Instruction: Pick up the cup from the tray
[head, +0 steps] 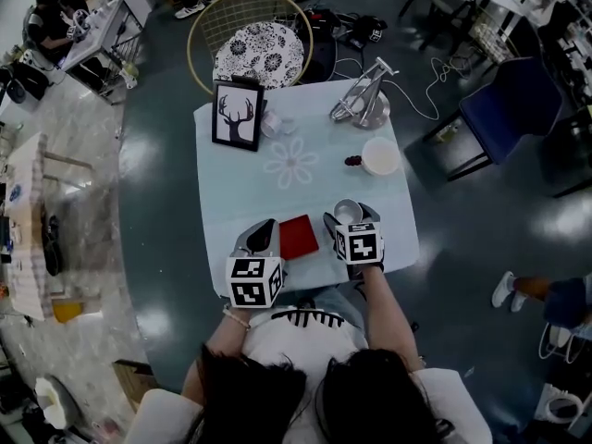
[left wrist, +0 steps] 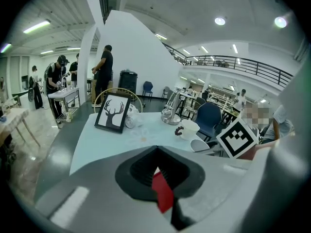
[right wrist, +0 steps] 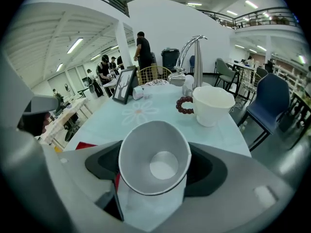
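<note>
A white paper cup point(head: 348, 210) stands tilted between the jaws of my right gripper point(head: 350, 220), which is shut on it, near the table's front edge. In the right gripper view the cup point(right wrist: 154, 157) fills the gap and its open mouth faces the camera. A flat red tray point(head: 299, 237) lies just left of the cup, between the two grippers. My left gripper point(head: 265, 232) sits at the tray's left edge with its jaws together. A sliver of the red tray point(left wrist: 163, 191) shows through the opening behind them.
On the light blue table point(head: 240, 192) are a white mug with a beaded handle point(head: 380, 155), a deer picture frame point(head: 238, 116) and a metal stand point(head: 363, 100). A round chair point(head: 259, 52) is behind the table, a blue chair point(head: 513, 104) to the right.
</note>
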`<action>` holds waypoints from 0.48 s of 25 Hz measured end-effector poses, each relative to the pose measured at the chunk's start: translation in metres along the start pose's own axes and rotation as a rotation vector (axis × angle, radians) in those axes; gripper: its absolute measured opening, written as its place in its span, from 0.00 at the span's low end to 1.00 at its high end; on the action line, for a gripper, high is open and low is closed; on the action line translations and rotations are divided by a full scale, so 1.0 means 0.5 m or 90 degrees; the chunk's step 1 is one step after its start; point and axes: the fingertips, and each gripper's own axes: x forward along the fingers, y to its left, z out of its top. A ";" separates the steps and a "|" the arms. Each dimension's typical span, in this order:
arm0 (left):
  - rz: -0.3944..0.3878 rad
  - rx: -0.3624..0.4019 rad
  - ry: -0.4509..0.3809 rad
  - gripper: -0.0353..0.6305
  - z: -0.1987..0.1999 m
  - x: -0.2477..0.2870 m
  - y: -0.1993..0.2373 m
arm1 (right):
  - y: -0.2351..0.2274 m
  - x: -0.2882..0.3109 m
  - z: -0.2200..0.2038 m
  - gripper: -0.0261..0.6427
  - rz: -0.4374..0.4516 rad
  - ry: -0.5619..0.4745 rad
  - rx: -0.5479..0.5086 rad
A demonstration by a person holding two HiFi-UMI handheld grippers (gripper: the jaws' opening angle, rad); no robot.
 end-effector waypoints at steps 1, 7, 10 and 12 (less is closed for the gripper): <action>0.000 0.003 0.000 0.05 0.004 0.005 -0.004 | -0.006 0.002 0.001 0.63 0.001 0.001 0.004; 0.010 0.005 0.005 0.05 0.009 0.025 -0.008 | -0.039 0.019 0.000 0.63 0.002 -0.009 0.029; 0.015 0.006 0.004 0.05 0.008 0.025 -0.007 | -0.048 0.028 -0.019 0.63 0.003 0.005 0.035; 0.018 0.006 0.003 0.05 0.009 0.024 -0.006 | -0.052 0.030 -0.028 0.64 0.002 0.006 0.042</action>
